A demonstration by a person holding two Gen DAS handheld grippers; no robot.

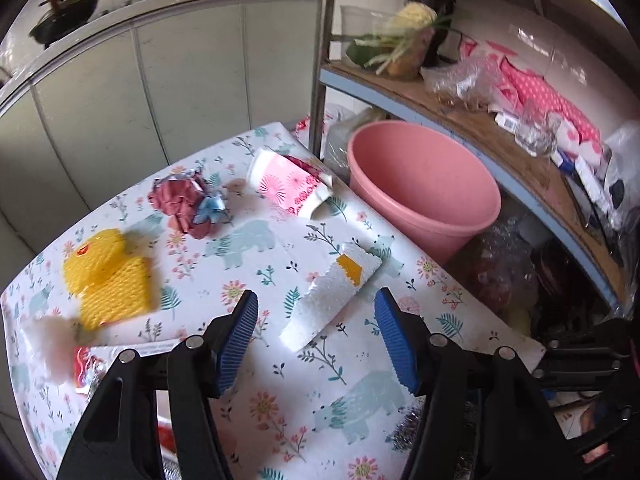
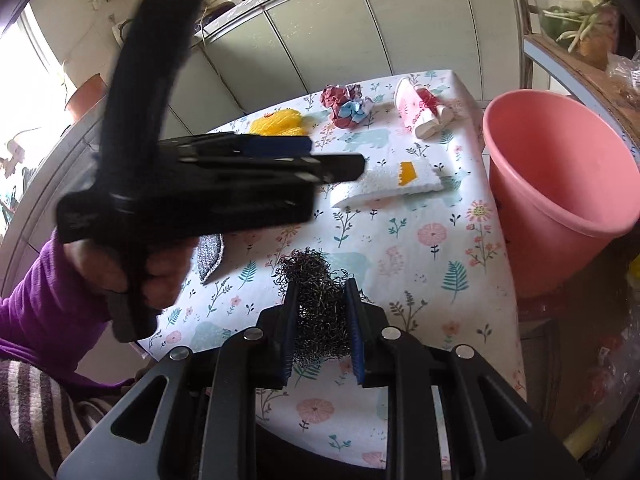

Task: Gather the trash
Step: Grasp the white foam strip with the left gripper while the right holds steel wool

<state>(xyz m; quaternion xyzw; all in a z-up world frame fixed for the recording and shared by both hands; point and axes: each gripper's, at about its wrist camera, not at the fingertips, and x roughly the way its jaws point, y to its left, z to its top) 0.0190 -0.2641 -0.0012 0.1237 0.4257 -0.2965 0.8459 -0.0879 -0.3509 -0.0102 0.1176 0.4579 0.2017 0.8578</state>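
Two grippers working over a flowered table (image 1: 280, 400).
Left gripper (image 1: 316, 320) is hovering wide open above a foam scrap (image 1: 332, 300); right gripper (image 2: 320, 320) is clamping a wire scourer (image 2: 316, 292) beside the pink bucket (image 2: 560, 184).

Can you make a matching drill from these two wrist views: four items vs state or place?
Items:
1. steel wool
2. foam piece
3. pink bucket
4. paper cup

States or places:
A. lying on its side, far end of the table
B. pinched between the right gripper's blue pads
C. off the table's edge, below the shelf, upright
D. flat on the tablecloth, ahead of the open left gripper

Pairs: 1-B, 2-D, 3-C, 4-A
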